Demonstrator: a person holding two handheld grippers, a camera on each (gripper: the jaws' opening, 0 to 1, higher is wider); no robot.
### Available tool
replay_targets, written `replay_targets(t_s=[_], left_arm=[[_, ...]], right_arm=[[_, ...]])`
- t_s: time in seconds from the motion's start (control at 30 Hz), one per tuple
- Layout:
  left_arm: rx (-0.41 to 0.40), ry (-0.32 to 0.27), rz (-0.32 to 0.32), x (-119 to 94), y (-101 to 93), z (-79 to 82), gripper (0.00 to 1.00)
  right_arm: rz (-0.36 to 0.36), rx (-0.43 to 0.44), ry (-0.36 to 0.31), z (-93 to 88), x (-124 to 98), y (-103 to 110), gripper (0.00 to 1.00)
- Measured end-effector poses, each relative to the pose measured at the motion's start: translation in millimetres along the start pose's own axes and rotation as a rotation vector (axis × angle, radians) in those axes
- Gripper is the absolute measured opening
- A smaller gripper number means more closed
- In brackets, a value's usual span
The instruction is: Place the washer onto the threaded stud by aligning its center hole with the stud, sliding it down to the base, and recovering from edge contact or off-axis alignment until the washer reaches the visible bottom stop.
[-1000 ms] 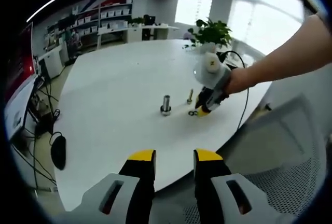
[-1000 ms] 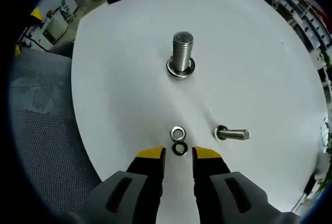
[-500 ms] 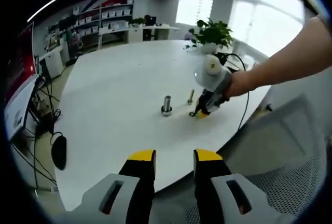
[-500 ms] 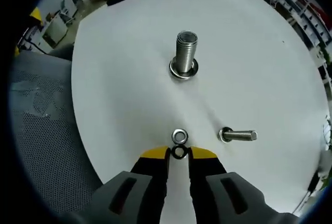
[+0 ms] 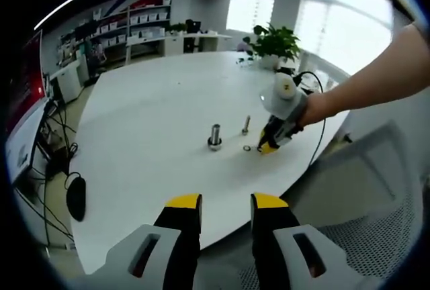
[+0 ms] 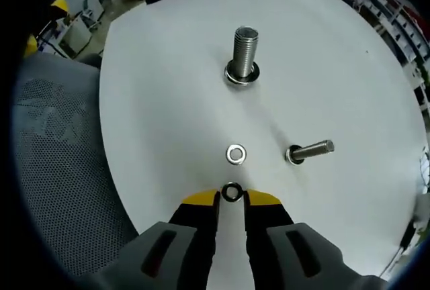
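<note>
The upright threaded stud (image 6: 244,50) stands on the white round table (image 6: 168,109) with a washer around its base (image 6: 242,76). My right gripper (image 6: 232,199) is shut on a dark washer (image 6: 232,192), held edge-on between its yellow tips, well short of the stud. A silver washer (image 6: 236,154) lies flat on the table just ahead of it. In the left gripper view the right gripper (image 5: 270,146) hovers right of the stud (image 5: 214,135). My left gripper (image 5: 226,203) stays open and empty off the table's near edge.
A second bolt (image 6: 309,151) sits right of the silver washer. A grey mesh chair (image 6: 60,169) flanks the table. A potted plant (image 5: 272,41) and a cable (image 5: 316,125) are at the far edge. A person's arm (image 5: 376,78) reaches in from the right.
My right gripper went from open around the dark washer to shut on it, then drew it up and back from the silver washer. The left gripper has not moved.
</note>
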State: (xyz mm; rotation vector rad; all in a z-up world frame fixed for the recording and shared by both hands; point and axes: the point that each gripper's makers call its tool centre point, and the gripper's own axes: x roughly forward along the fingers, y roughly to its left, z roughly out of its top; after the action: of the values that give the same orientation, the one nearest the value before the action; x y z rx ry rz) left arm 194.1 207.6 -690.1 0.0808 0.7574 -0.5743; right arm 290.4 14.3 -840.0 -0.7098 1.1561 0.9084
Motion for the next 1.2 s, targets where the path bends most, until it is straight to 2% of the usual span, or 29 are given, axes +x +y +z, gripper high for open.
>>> replay_targets(t_s=[0.3,0.47,0.57,0.63,0.77,0.93,1.0,1.1,1.2], left_arm=[[0.002,-0.002,0.002,0.0,0.4,0.9,0.27],[0.003,0.003,0.006,0.3,1.1,-0.1,0.27],[0.003,0.005,0.011,0.3,2.0,-0.2,0.27],[-0.001,0.000,0.008,0.3,1.5,0.8,0.27],[0.000,0.001,0.007,0.7,1.3,0.5,0.27],[-0.005,0.000,0.004,0.7,1.0,0.8,0.27],[-0.010,-0.010,0.007,0.0,1.9,2.7,0.27],[-0.020,-0.021,0.008,-1.1,2.8,4.0,0.27],[-0.021,-0.022,0.009,-1.1,2.9,3.8,0.27]], right_arm=[[0.006,-0.017,0.053,1.9,2.1,-0.8,0.16],[0.001,-0.062,0.104,3.0,2.8,1.3,0.16],[-0.019,-0.065,0.122,2.6,3.4,1.3,0.15],[-0.056,0.001,0.148,1.8,3.7,-1.1,0.15],[-0.071,-0.038,0.177,3.3,4.8,0.4,0.15],[-0.075,0.050,0.158,2.9,3.6,-1.9,0.14],[-0.088,0.050,0.145,2.6,2.3,-0.4,0.14],[-0.105,0.043,0.098,1.5,1.8,-0.8,0.14],[-0.099,0.111,0.064,1.3,1.5,-2.5,0.14]])
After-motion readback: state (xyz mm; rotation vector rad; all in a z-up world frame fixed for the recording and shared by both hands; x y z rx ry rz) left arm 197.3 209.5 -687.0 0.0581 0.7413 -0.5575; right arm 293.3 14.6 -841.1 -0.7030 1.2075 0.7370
